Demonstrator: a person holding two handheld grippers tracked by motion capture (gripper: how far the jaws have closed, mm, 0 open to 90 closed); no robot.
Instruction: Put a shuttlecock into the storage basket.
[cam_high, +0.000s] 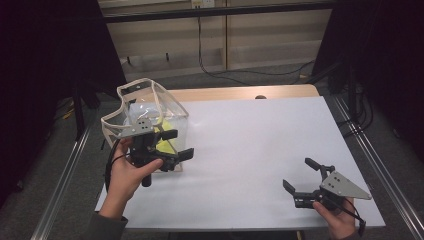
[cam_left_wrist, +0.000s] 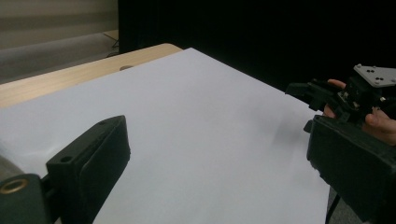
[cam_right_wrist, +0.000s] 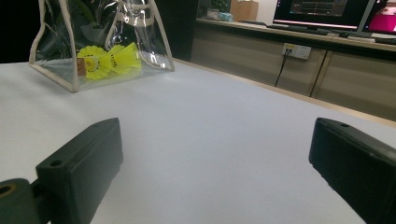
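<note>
A clear plastic bag (cam_high: 150, 105) with cream trim stands at the left of the white table (cam_high: 250, 145). Yellow shuttlecocks (cam_high: 165, 136) lie inside it; the right gripper view has the bag (cam_right_wrist: 56, 51) and shuttlecocks (cam_right_wrist: 109, 59) at far left. My left gripper (cam_high: 178, 145) is just outside the bag's near right side, open, with nothing between its jaws (cam_left_wrist: 219, 168). My right gripper (cam_high: 300, 174) hovers near the table's front right corner, open and empty (cam_right_wrist: 215, 163), and points across the table toward the bag.
A wooden strip (cam_high: 225, 93) runs along the table's far edge. Metal rails (cam_high: 380, 160) flank the table on both sides. Cables (cam_high: 215, 70) trail on the floor before low cabinets. Monitors (cam_right_wrist: 322, 11) stand on a far counter.
</note>
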